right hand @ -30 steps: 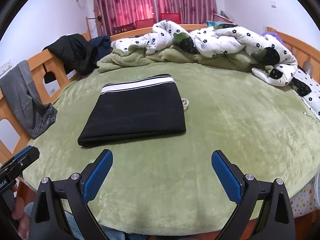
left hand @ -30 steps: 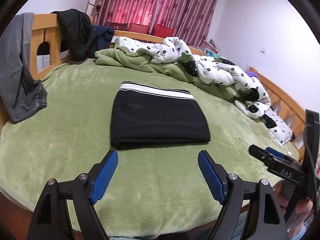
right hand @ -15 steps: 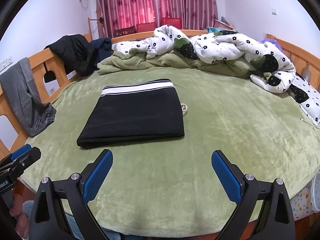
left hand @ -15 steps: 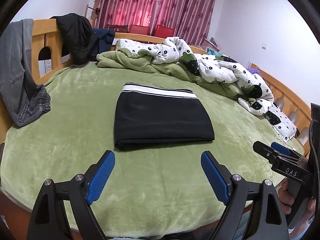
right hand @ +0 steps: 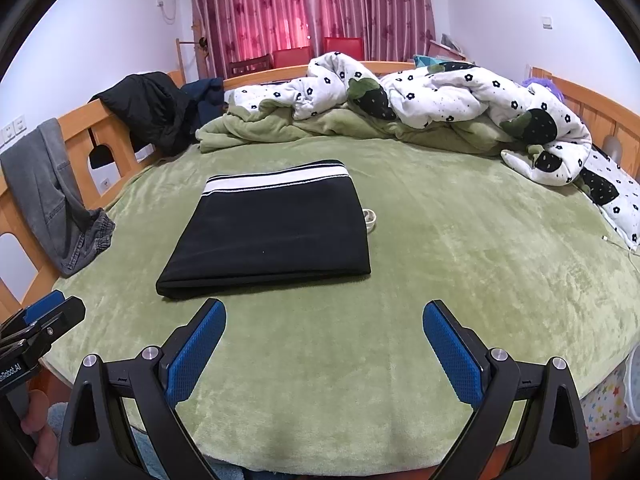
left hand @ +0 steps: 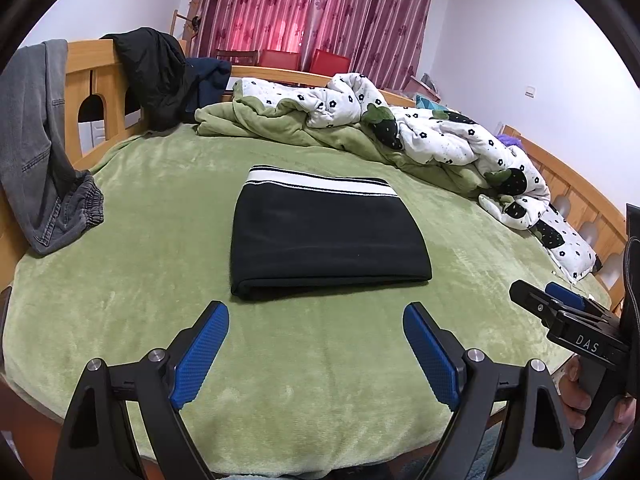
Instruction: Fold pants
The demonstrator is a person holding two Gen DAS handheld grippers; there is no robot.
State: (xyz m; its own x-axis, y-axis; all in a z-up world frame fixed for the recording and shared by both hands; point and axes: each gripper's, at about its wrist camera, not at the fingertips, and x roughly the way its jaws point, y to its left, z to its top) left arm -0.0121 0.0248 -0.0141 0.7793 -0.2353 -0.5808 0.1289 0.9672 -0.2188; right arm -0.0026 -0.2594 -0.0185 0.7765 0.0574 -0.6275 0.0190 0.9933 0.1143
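Note:
The black pants (left hand: 328, 240) lie folded into a flat rectangle in the middle of the green bed cover (left hand: 160, 280), white striped waistband at the far edge. My left gripper (left hand: 315, 312) hovers just short of the near fold, open, its jaws still opening, with nothing between the blue pads. In the right wrist view the same pants (right hand: 272, 232) lie ahead and to the left of my right gripper (right hand: 324, 308), which is open and empty above the cover. Each gripper shows at the edge of the other's view: the right gripper (left hand: 560, 312) and the left gripper (right hand: 44, 320).
A rumpled flowered quilt (right hand: 460, 96) and green blanket (left hand: 272, 128) are piled along the far side. Grey jeans (left hand: 44, 152) and a black jacket (left hand: 156, 72) hang on the wooden bed rail (left hand: 84, 76). A small white object (right hand: 370, 218) lies by the pants' right edge.
The left gripper's jaws have spread slightly wider. The pants and both hands stay where they were.

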